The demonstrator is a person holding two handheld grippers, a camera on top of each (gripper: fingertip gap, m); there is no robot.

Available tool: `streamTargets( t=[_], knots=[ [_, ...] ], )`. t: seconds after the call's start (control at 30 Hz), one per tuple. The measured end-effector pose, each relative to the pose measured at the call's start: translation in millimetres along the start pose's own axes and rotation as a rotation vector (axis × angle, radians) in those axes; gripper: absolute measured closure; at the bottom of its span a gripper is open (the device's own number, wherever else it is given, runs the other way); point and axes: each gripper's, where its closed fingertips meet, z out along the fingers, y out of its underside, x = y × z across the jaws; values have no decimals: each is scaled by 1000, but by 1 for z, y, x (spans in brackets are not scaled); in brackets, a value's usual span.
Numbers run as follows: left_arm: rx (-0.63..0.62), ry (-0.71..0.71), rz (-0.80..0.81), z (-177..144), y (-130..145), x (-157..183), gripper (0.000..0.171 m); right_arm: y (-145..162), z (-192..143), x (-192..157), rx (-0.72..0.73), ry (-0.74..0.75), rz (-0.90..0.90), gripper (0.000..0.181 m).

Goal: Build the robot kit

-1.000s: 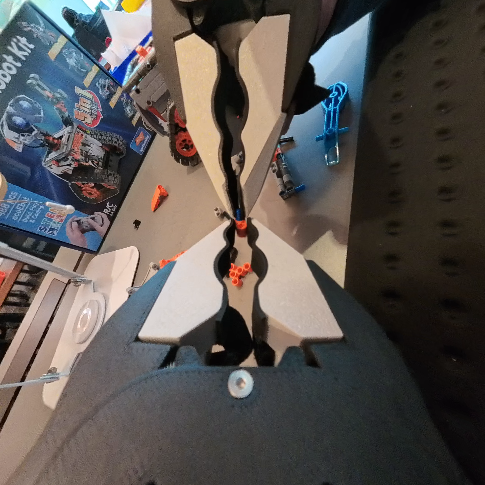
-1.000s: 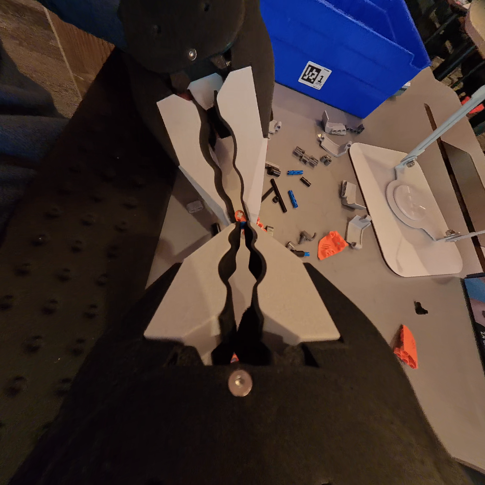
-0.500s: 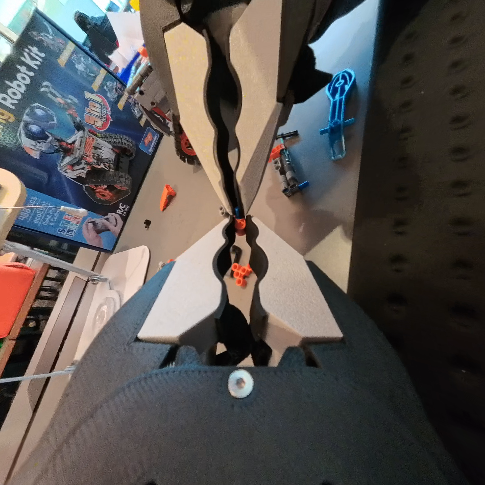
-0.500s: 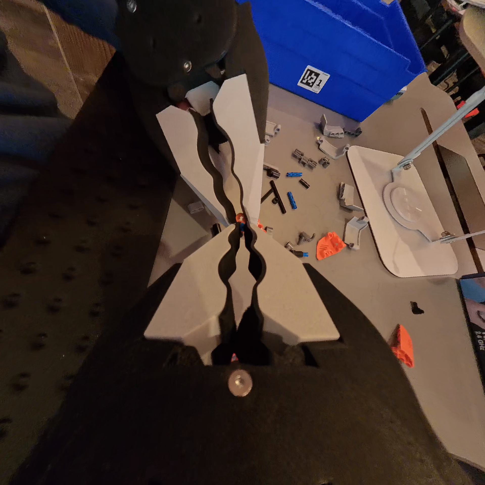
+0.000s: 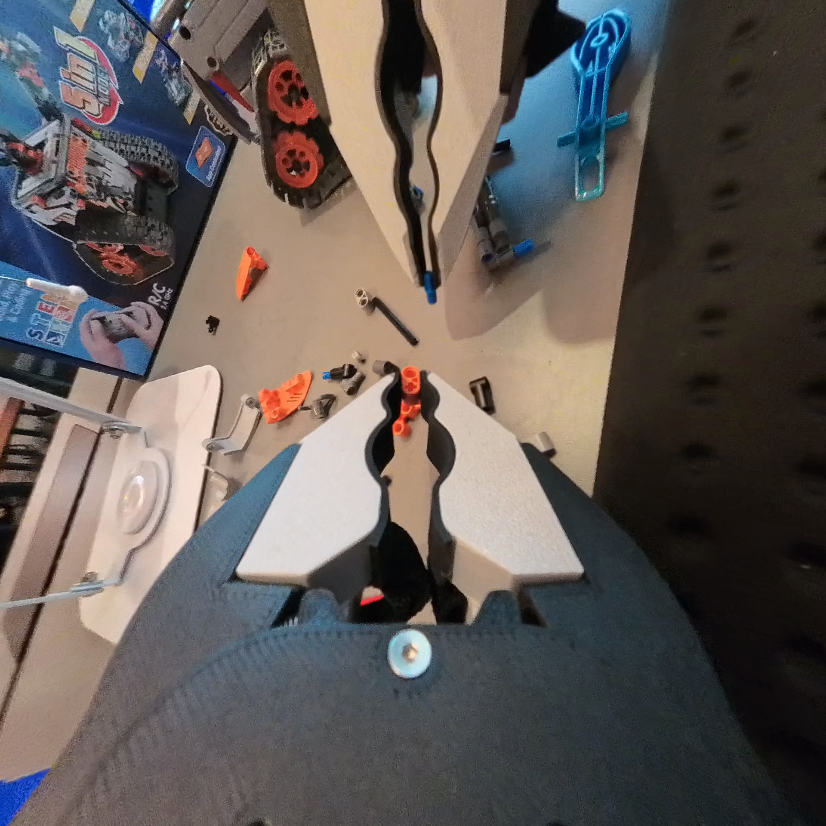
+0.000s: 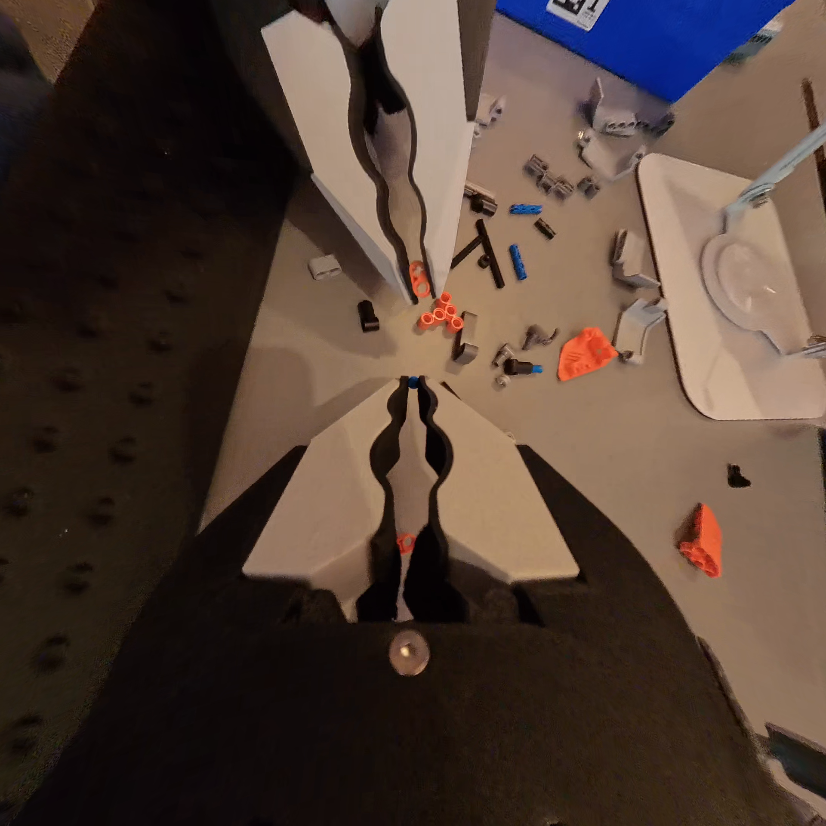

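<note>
- Grippers face tip to tip over the grey table (image 5: 286, 313), a gap between them.
- Left gripper (image 5: 410, 380) is pinching a small orange connector (image 5: 410, 379) at its fingertips, above the orange cluster (image 6: 440, 313) on the table.
- Right gripper (image 6: 413, 381) is clamped on a blue pin (image 6: 413, 381); in the left view that pin (image 5: 429, 281) pokes from its tips.
- Black axle (image 5: 395, 319) lies just beside the cluster; orange curved panel (image 6: 583, 353) near it; blue bin (image 6: 648, 40) well beyond.
</note>
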Motion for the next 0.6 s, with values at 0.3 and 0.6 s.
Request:
streamTargets(
  t=[0.3,0.6],
  knots=[
    [-97,33,-22,-2,28,8,150,3,13,-13,-43,-91,17,161],
    [-54,52,-129,-19,34,5,140,-22,9,22,8,-29,75,165]
  ],
)
